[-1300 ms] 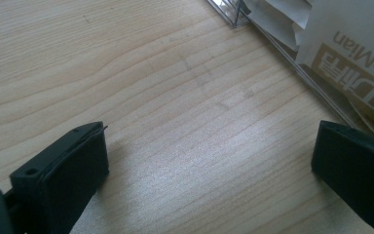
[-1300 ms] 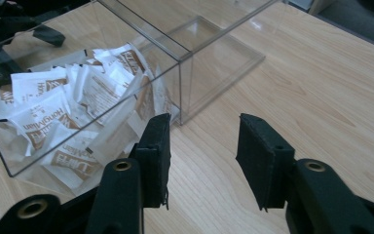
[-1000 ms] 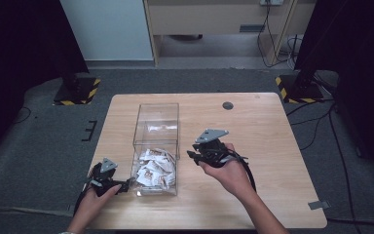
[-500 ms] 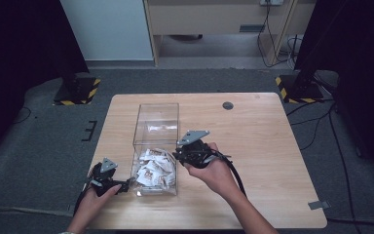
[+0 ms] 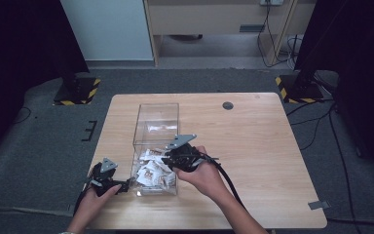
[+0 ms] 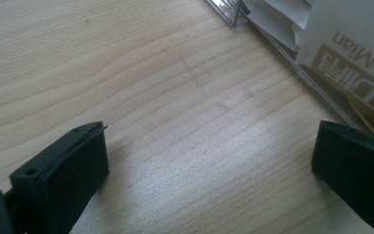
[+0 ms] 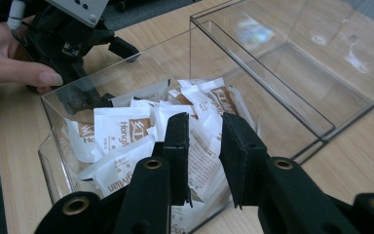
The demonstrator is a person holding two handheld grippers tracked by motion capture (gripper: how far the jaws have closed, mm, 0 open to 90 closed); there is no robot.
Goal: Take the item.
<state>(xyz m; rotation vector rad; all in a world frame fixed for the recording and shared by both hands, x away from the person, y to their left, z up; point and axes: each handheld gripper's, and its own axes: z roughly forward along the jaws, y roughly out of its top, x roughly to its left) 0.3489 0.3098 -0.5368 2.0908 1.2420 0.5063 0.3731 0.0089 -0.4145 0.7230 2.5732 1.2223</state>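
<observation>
White paper sachets [image 5: 152, 171] with brown-and-gold print lie heaped in the near end of a clear rectangular plastic box [image 5: 156, 114], which stands left of centre on the light wooden table [image 5: 263, 146]; the far end of the box is bare.

Right gripper [image 5: 169, 160]: held at the box's near right rim, over the heap. Right gripper view: its jaws stand a narrow gap apart above the sachets [image 7: 126, 131], nothing between them. The clear wall [image 7: 253, 63] of the box stands between this gripper and the table beyond.

Left gripper [image 5: 124, 185]: low on the table, just beside the box's near left corner. Left gripper view: jaws wide apart, bare wood [image 6: 175, 122] between them, nothing held; the box's clear wall edge [image 6: 292, 58] and printed sachets [image 6: 350, 48] behind it sit at upper right.

High view adds: small dark round disc [image 5: 228, 105] on the far table, grey carpet floor [image 5: 44, 131], black-and-yellow striped stand feet [image 5: 78, 91] beyond the far corners. Right gripper view adds the left hand [image 7: 9, 53] gripping its tool beyond the box.
</observation>
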